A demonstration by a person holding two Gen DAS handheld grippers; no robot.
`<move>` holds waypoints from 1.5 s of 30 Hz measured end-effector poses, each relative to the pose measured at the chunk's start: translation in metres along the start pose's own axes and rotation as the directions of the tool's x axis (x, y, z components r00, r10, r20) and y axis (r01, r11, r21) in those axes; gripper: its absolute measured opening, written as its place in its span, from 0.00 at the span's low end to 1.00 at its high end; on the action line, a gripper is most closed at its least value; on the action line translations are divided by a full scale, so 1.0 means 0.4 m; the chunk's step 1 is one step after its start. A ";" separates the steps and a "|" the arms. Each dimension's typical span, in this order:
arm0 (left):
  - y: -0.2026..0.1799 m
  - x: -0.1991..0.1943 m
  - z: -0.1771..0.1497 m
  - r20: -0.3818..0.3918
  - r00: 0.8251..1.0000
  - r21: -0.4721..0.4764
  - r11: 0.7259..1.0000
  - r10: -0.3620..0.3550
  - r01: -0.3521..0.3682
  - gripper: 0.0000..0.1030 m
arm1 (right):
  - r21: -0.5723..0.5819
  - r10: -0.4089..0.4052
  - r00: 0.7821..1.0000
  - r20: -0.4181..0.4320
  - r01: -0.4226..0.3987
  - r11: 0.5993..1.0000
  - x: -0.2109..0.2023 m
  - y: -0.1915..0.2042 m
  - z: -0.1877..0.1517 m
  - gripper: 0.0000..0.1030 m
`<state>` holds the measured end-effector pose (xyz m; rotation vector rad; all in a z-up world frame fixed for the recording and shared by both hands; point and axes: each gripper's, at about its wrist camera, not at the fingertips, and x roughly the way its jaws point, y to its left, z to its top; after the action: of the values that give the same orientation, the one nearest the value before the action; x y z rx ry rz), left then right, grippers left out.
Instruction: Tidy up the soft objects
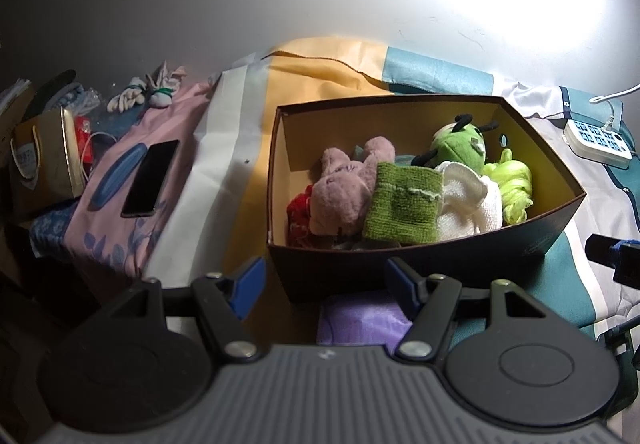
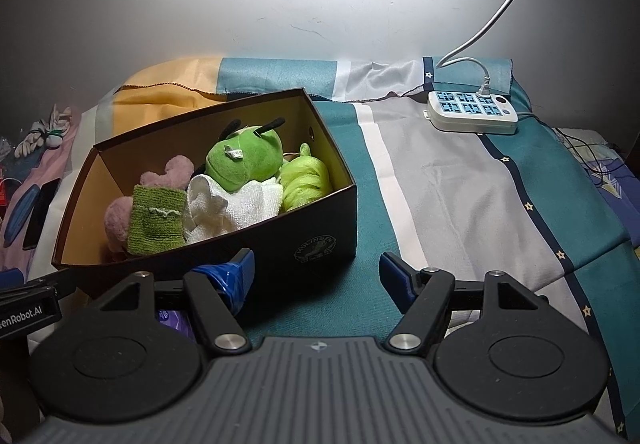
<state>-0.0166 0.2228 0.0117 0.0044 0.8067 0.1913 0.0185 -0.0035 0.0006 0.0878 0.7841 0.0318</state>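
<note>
Both hand-held grippers, left and right, stand apart and empty before the cardboard box of soft toys on the bed; a purple cloth, probably still loose, lies nearest the left.

Home bedroom: patterned bedsheet, power strip on bed.

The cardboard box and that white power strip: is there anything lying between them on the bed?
Nothing but bedding. In the right wrist view, only the striped sheet lies between the box and the power strip.
</note>
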 end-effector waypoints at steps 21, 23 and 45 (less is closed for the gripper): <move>-0.042 -0.041 -0.041 -0.002 1.000 0.029 0.999 -0.020 0.020 0.66 | -0.026 -0.017 1.000 0.008 0.017 1.000 -0.042 -0.014 -0.038 0.53; -0.047 -0.044 -0.047 -0.003 1.000 0.031 0.999 -0.020 0.021 0.66 | -0.028 -0.014 1.000 0.007 0.014 1.000 -0.044 -0.015 -0.040 0.53; -0.041 -0.062 -0.068 -0.013 1.000 0.040 0.999 -0.028 0.028 0.66 | -0.032 -0.009 1.000 -0.004 0.009 0.999 -0.058 -0.010 -0.064 0.53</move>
<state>-0.0502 0.2004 0.0093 0.0296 0.8226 0.1491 -0.0160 -0.0071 -0.0017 0.0542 0.7878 0.0355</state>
